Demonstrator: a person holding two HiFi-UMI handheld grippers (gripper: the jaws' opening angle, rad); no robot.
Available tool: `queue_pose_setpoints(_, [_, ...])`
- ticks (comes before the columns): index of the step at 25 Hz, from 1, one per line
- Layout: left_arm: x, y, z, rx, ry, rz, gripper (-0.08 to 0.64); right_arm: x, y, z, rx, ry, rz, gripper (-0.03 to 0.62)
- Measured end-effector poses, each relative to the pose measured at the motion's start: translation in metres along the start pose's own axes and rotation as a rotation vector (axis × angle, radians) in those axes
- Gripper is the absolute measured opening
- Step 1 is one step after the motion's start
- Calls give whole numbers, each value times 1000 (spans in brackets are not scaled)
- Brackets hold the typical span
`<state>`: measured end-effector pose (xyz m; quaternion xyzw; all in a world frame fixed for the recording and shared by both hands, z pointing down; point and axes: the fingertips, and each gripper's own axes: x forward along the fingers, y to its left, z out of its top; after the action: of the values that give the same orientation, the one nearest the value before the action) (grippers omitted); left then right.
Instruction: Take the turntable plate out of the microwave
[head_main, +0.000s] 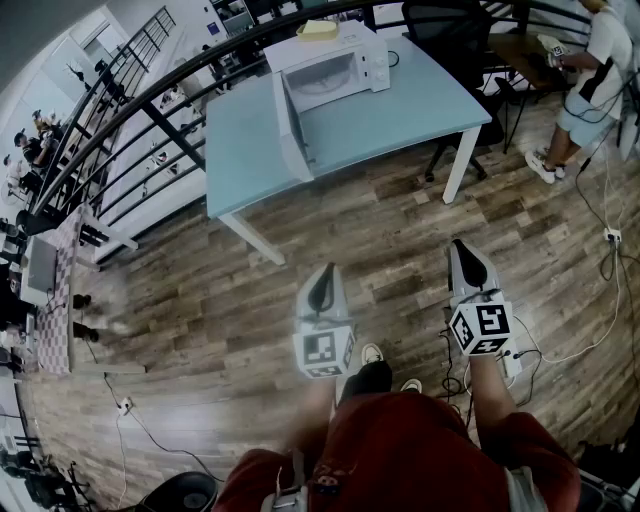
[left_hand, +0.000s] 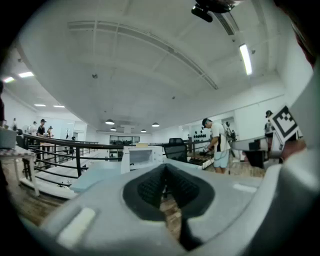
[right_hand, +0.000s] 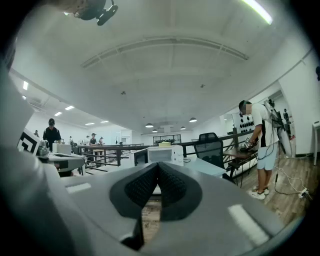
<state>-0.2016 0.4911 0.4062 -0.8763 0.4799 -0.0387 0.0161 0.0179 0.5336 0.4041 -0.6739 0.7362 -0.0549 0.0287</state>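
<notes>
You stand on a wood-plank floor (head_main: 400, 250) in an open room with a black railing (head_main: 150, 110) behind a pale blue desk (head_main: 400, 110). The microwave (head_main: 345, 55) sits at the desk's far edge, close to the railing, and its door (head_main: 290, 125) is swung wide toward the near edge. The turntable plate should be inside the open cavity, but from here it is too small to make out. Your left gripper (head_main: 322, 285) and right gripper (head_main: 466, 262) are held level over the floor, well short of the desk. Each one's ribbed pads (left_hand: 150, 190) are pressed together with nothing between them, so both need to spread before you reach in. Expect the plate to be stiff, smooth and probably glass: fairly heavy for its thickness, slippery under the pads and quick to chip or shatter if it drops. Take it by the front rim, lift it clear of its hub, keep it flat, and steady the opposite rim with your other gripper as it passes the door frame.
</notes>
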Motion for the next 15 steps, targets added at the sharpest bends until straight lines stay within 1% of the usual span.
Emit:
queue_pose_setpoints(3, [-22, -30, 3, -7, 4, 11, -2, -28, -4, 1, 19, 5, 16, 2])
queue_pose_setpoints(6, [-41, -52, 4, -1, 8, 4, -2, -56, -6, 3, 10, 4, 18, 2])
queue_pose_setpoints(13, [-75, -76, 5, 12, 17, 6, -2, -98, -8, 3, 2, -7, 6, 0])
queue_pose_setpoints(15, [-85, -79, 2, 9, 22, 11, -2, -108, -7, -1, 14, -12, 3, 1])
